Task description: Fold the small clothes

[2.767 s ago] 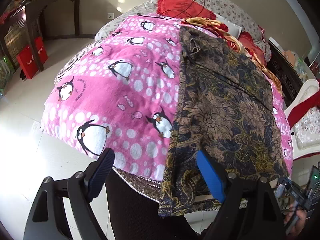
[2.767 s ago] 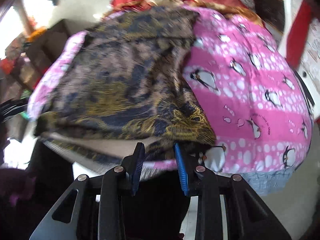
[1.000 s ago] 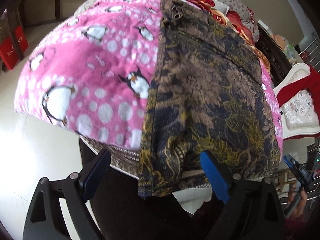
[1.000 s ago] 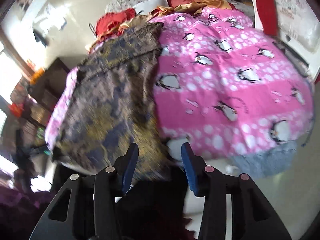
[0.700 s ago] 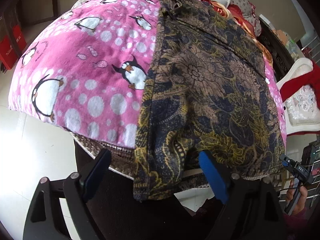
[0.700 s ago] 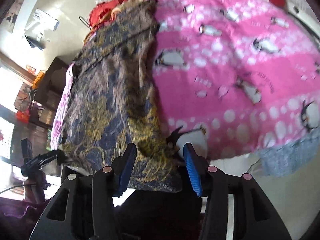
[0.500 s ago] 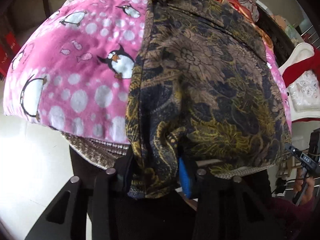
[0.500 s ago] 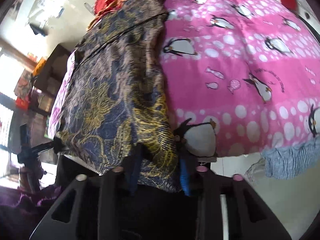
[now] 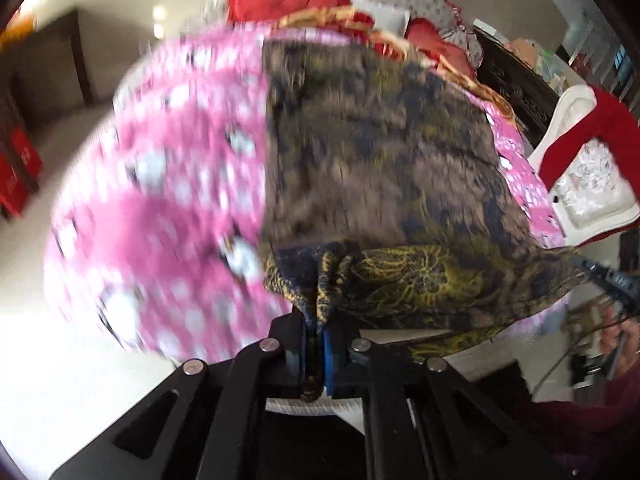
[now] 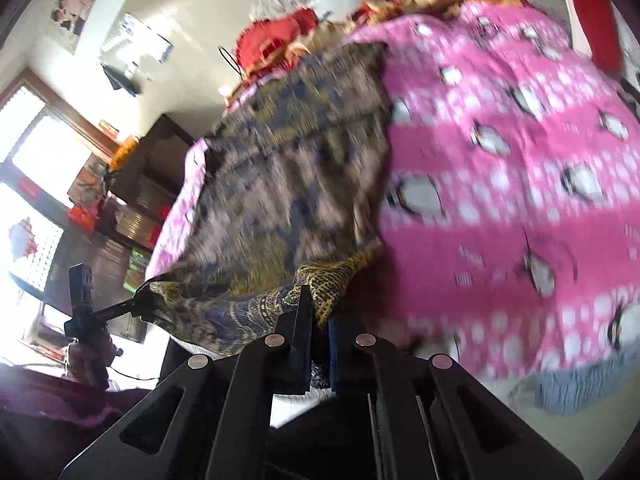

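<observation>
Pale floor tiles and cream walls surround the bed, and most of both my views is filled by the fleecy pink blanket with white spots and penguins (image 9: 168, 216) spread over it. At the far end sits a heap of red and gold bedding (image 9: 304, 4), with a white chair draped in red cloth (image 9: 592, 168) off to one side. Everything on the bed is smeared by motion blur.

Lying lengthwise on the blanket is the dark brown, navy and gold floral-print garment (image 9: 384, 152), its far end flat near the red heap. A second ago its near hem hung loose over the bed edge; now that hem is raised off the edge and stretched in a band between my two claws.

My left gripper (image 9: 316, 344), which a second ago stood wide with the hem between its blue pads, has just been closing, and its pads are now pinched together on a bunched corner of the hem. My right gripper (image 10: 318, 340) was half open around the other corner and has likewise just been closing; its jaws are clamped on that corner, the gold-patterned fabric puckering above them. In each view the opposite claw shows small at the far end of the lifted hem.
</observation>
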Motion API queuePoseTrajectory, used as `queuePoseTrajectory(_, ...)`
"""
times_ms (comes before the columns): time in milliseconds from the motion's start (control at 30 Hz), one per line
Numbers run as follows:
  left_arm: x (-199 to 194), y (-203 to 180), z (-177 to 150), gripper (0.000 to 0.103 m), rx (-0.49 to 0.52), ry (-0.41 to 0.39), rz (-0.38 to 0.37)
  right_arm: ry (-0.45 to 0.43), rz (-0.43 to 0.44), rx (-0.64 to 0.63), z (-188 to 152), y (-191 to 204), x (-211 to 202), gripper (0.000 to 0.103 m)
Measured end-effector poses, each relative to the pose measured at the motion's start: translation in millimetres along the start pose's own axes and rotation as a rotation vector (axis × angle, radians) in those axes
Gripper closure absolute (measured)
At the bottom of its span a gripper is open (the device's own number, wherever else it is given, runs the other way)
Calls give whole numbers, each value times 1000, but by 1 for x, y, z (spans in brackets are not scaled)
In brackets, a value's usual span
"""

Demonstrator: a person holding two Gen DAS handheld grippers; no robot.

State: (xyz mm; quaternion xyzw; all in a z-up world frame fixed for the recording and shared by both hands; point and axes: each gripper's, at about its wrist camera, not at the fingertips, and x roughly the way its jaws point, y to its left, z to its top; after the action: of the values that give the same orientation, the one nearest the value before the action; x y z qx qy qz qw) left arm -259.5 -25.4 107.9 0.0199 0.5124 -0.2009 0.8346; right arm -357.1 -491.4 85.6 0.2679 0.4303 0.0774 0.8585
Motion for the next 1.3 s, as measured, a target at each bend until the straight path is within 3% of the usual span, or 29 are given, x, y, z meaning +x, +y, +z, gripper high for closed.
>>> queuePoseTrajectory(433, 12, -22, 79, 97, 87, -149, 91, -88, -81, -72, 80, 12, 14, 101)
queuePoseTrajectory(1300, 33, -20, 110, 97, 75, -163, 110, -117, -118, -63, 114, 7, 34, 101)
